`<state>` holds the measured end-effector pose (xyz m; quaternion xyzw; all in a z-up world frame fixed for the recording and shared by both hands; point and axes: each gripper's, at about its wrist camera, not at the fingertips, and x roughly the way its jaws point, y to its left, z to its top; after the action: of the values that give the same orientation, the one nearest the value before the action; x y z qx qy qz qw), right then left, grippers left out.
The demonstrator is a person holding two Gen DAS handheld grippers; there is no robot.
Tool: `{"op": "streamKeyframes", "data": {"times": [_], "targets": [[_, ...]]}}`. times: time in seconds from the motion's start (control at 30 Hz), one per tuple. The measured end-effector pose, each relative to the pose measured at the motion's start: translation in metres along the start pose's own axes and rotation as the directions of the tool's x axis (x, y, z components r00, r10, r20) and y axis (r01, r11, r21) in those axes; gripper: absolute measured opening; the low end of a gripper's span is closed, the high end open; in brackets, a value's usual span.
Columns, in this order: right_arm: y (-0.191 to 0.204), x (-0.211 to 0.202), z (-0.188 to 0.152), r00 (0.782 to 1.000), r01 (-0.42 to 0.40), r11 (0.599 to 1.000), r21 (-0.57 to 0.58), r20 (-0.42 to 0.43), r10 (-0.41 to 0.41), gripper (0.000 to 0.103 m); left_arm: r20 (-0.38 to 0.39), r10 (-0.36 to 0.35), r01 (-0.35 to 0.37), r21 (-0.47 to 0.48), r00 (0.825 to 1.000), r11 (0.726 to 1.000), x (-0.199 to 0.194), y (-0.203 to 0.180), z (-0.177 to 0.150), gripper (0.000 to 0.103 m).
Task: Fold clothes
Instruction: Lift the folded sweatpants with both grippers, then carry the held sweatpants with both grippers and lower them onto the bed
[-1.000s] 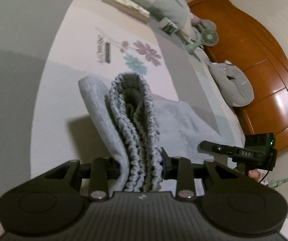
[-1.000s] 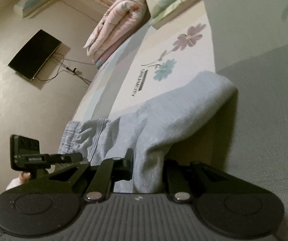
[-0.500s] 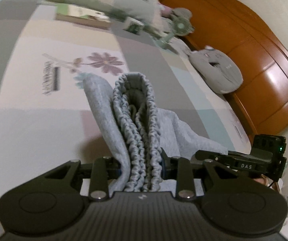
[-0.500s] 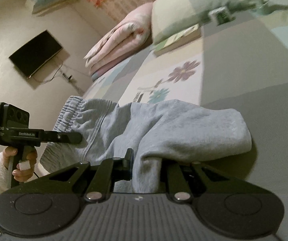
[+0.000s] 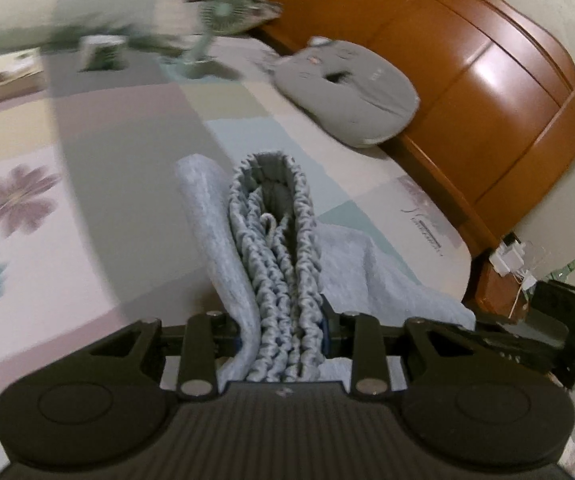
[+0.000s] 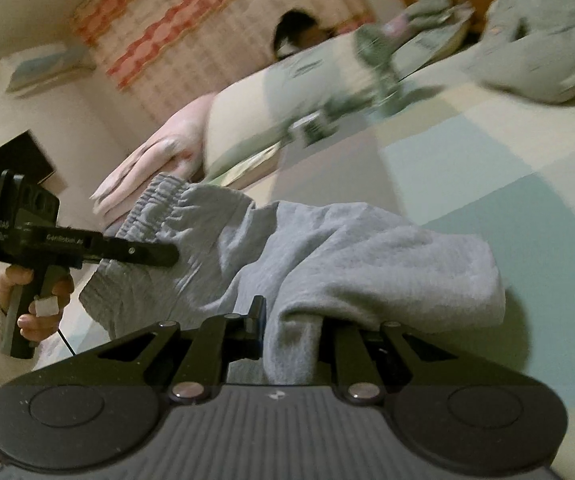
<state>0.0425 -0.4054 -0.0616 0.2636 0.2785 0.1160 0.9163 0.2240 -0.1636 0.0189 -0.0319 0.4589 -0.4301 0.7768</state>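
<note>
Grey sweatpants hang between both grippers over the patchwork bed sheet. My left gripper is shut on the bunched elastic waistband, which stands up folded between its fingers with a drawstring loop showing. In the right wrist view the left gripper pinches that waistband at the left, held by a hand in a white sleeve. My right gripper is shut on a fold of the pant leg, which drapes over its right finger. Its body shows at the right edge of the left wrist view.
A wooden headboard runs along the bed's far side, with a grey plush cushion and a small green fan in front of it. A pillow and folded pink quilt lie at the left. A dark screen hangs on the wall.
Both grippers have swung across the bed toward the headboard, carrying the sweatpants along and a little higher. The grips on waistband and leg are unchanged.
</note>
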Motion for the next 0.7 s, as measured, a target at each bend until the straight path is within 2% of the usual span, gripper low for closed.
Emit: {"op": "streamKeyframes", "data": {"times": [0.17,0.37,0.57,0.7], "targets": [[-0.034,-0.034,0.011,0.993,0.082,0.997,0.016,0.085,-0.083,0.019,-0.033,-0.021,0.023,0.056,0.999,0.998,0.061,-0.039,0.045,0.029],[-0.075,-0.060,0.022,0.970,0.166,0.986,0.031,0.176,-0.169,0.020,-0.061,0.000,0.007,0.113,0.998,0.994,0.137,-0.088,0.094,0.029],[-0.114,-0.066,0.028,0.936,0.219,0.971,0.094,0.260,-0.236,0.020,-0.094,0.036,-0.018,0.184,0.995,0.983,0.206,-0.129,0.141,0.029],[-0.129,-0.058,0.031,0.918,0.254,0.963,0.095,0.289,-0.271,0.021,-0.110,0.065,-0.039,0.224,0.992,0.974,0.246,-0.152,0.171,0.029]]}}
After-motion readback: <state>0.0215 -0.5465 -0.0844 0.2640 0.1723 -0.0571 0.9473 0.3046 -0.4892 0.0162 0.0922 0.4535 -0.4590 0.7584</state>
